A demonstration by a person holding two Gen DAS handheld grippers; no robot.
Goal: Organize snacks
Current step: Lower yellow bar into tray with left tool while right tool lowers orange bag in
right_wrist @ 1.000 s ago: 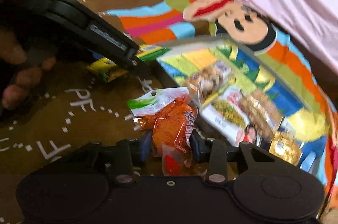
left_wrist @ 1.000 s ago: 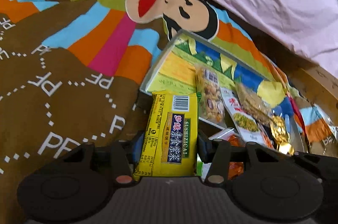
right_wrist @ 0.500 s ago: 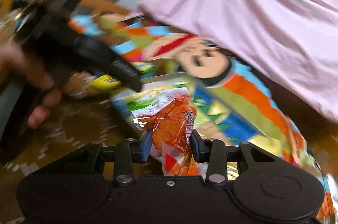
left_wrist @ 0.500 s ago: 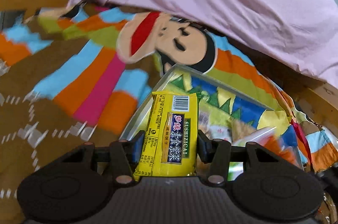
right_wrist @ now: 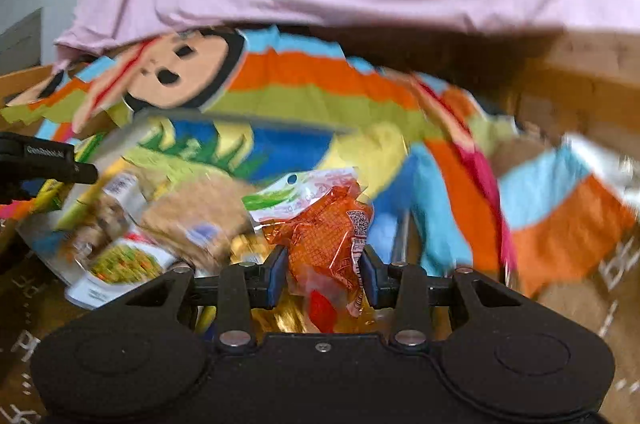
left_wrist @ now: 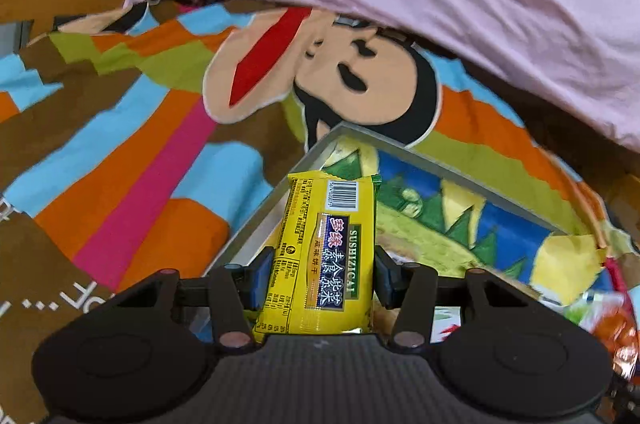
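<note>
My left gripper (left_wrist: 318, 274) clamps the yellow biscuit pack (left_wrist: 324, 256) above the tray (left_wrist: 436, 166) corner, my right gripper (right_wrist: 322, 270) pinches the orange snack pouch (right_wrist: 324, 236) above snacks already inside, both ready for dropping in

Right claw (right_wrist: 323, 274) clamps orange snack packet (right_wrist: 326, 244) above tray (right_wrist: 240, 118).

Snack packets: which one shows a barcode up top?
The yellow packet in the left gripper. The orange packet in the right gripper shows a QR code instead.
</note>
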